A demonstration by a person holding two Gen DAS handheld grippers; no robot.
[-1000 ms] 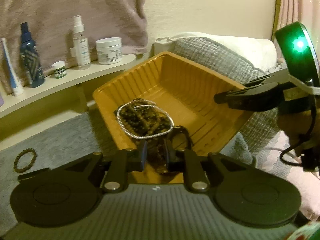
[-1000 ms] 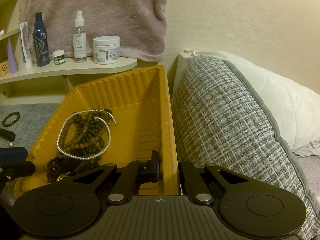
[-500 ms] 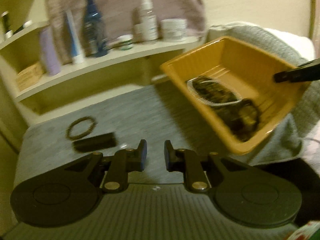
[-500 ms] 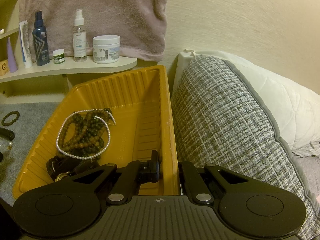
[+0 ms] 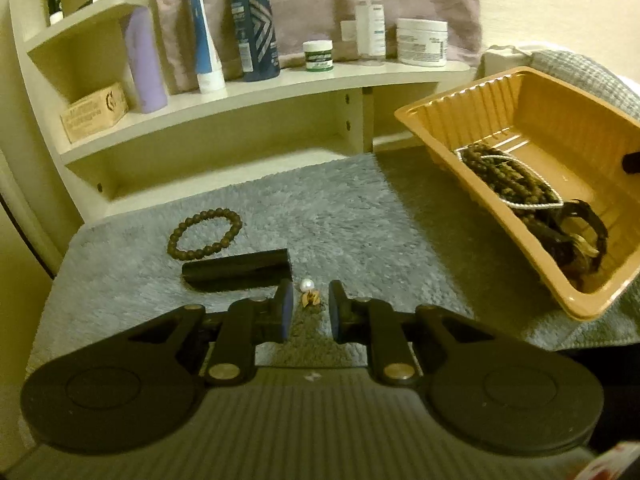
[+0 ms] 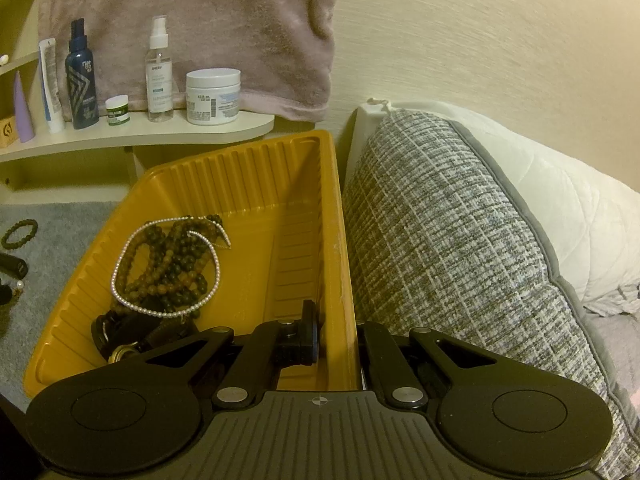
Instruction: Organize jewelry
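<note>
A pearl earring (image 5: 307, 285) lies on the grey rug (image 5: 360, 216), and my left gripper (image 5: 310, 292) hangs low over it, open by a narrow gap, pads clear of it. Just beyond lie a black tube (image 5: 236, 270) and a brown bead bracelet (image 5: 206, 234). My right gripper (image 6: 338, 332) is shut on the right wall of the yellow tray (image 6: 240, 156), one finger inside and one outside. The tray holds brown bead strands ringed by a pearl chain (image 6: 172, 264) and a black watch (image 6: 120, 332). From the left wrist, the tray (image 5: 480, 92) appears tilted at the right.
A cream shelf (image 5: 280, 84) behind the rug carries bottles, tubes and jars, with a mauve towel (image 6: 200, 20) hanging above. A grey woven pillow (image 6: 440, 260) and a white pillow (image 6: 580, 216) press against the tray's right side.
My left gripper has swung left, away from above the tray, and sunk to the rug over the earring. The right gripper and the tray have stayed put.
</note>
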